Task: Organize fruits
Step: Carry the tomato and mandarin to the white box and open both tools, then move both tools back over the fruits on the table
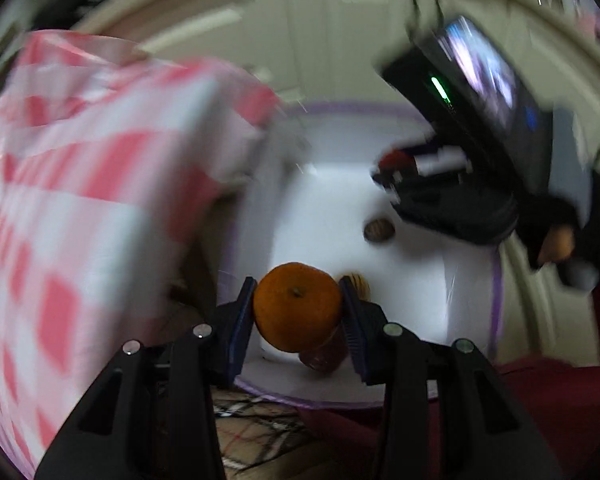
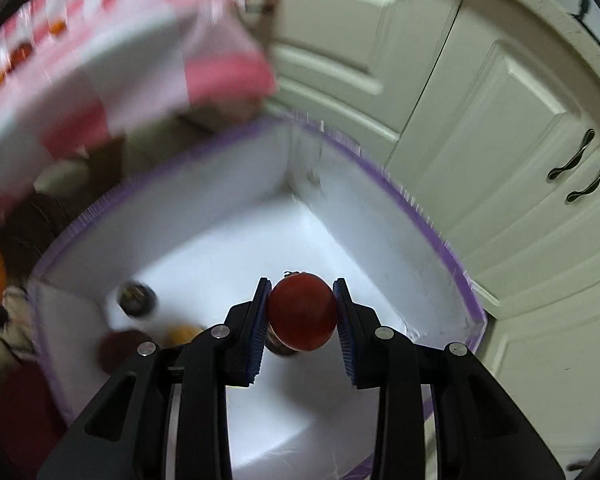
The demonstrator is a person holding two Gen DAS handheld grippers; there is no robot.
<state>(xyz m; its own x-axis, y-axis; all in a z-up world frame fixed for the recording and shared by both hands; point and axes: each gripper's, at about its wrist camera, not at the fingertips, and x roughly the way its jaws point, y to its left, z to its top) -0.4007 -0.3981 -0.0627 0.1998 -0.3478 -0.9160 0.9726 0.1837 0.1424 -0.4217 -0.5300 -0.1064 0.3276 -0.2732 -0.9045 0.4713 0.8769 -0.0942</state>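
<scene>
Midway, I judge: left gripper [image 1: 298, 312] clamps a tangerine [image 1: 296, 306], right gripper [image 2: 302, 312] a red tomato-like fruit [image 2: 302, 312], both over the white bin [image 2: 204, 184]; few fruits inside; more remain on the checkered cloth [image 2: 100, 60].

No text, label, brand or number can be read anywhere.

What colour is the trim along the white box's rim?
Purple, running along the top edge of the white storage box; clearest in the right wrist view.
</scene>
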